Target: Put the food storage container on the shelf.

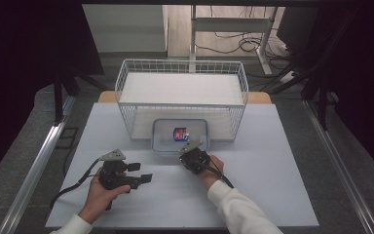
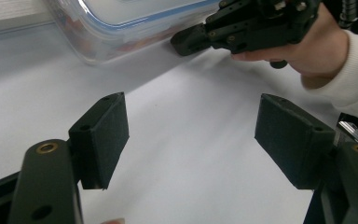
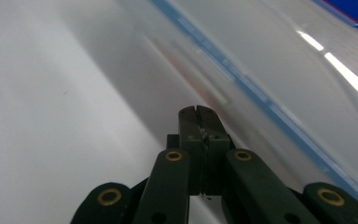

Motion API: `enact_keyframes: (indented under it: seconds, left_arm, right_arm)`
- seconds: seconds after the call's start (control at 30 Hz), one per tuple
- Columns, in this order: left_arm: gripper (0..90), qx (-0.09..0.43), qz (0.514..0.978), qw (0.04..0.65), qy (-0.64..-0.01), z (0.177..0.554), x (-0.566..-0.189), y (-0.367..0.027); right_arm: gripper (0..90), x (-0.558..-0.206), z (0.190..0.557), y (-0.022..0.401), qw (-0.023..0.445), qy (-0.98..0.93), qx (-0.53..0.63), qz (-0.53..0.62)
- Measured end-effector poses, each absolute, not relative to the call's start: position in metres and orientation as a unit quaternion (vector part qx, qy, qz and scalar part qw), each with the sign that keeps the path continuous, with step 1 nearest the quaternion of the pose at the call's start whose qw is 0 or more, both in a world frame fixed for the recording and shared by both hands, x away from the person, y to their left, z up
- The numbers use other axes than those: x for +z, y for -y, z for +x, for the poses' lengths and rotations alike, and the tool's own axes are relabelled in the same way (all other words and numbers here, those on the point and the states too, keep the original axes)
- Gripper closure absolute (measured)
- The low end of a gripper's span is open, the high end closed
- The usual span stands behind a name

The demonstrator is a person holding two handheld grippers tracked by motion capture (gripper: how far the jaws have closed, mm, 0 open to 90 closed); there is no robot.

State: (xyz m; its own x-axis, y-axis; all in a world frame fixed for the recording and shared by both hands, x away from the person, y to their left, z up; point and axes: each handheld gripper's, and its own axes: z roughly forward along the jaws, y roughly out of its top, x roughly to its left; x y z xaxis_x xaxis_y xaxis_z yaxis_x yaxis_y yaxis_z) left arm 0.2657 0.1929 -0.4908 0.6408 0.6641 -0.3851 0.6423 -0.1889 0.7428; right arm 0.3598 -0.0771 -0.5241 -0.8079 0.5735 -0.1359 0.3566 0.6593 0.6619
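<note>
Clear plastic box [image 1: 180, 136] with a blue-rimmed lid sits on the white table [image 1: 253, 185], its far part tucked under the lower level of the white wire rack [image 1: 182, 97], near edge facing you. Something red and blue [image 1: 180, 133] shows through the lid, can't tell what. Your right gripper [image 1: 191, 148] is at the box's near right corner, jaws pressed together on nothing; in the right gripper view the tip [image 3: 197, 112] is just beside the box wall [image 3: 279, 70] below the blue lid rim, contact can't be confirmed. Your right hand [image 1: 209, 168] is behind it, white sleeve [image 1: 238, 207] running off the bottom edge. Your left gripper [image 1: 142, 172] is well left of the box, low over bare table, jaws spread wide with nothing between them; the left gripper view shows both pads [image 2: 105, 135] apart over the white surface. Your left hand [image 1: 102, 192] grips its body, cable [image 1: 70, 187] trailing off to the left. That view also catches the right gripper [image 2: 186, 41] by the box [image 2: 121, 23]. Rack's top shelf [image 1: 180, 87] is bare white.
</note>
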Motion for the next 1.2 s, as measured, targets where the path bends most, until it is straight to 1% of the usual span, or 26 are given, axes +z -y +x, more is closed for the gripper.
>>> enact_keyframes:
  seconds: [0.03, 0.07, 0.3, 0.4, 0.6, 1.2]
  left_arm:
    - [25.5, 0.009, 0.77, 0.479, -0.421, 0.265, -0.49, -0.193]
    - [25.5, 0.007, 0.768, 0.484, -0.419, 0.265, -0.49, -0.193]
    - [25.4, 0.009, 0.77, 0.481, -0.419, 0.265, -0.491, -0.193]
    - [25.4, 0.012, 0.772, 0.478, -0.419, 0.265, -0.491, -0.193]
    - [25.4, 0.01, 0.774, 0.476, -0.418, 0.266, -0.493, -0.192]
    - [24.5, 0.008, 0.774, 0.472, -0.422, 0.268, -0.494, -0.191]
  right_arm:
    - [89.0, -0.524, 0.361, 0.077, 0.164, -0.894, 0.322, 0.264]
    - [89.0, -0.524, 0.362, 0.076, 0.17, -0.894, 0.322, 0.261]
    - [89.0, -0.515, 0.367, 0.073, 0.173, -0.883, 0.345, 0.269]
    - [89.0, -0.509, 0.376, 0.071, 0.178, -0.876, 0.348, 0.282]
    - [89.0, -0.509, 0.39, 0.071, 0.179, -0.864, 0.353, 0.312]
    - [89.0, -0.507, 0.42, 0.065, 0.185, -0.846, 0.351, 0.357]
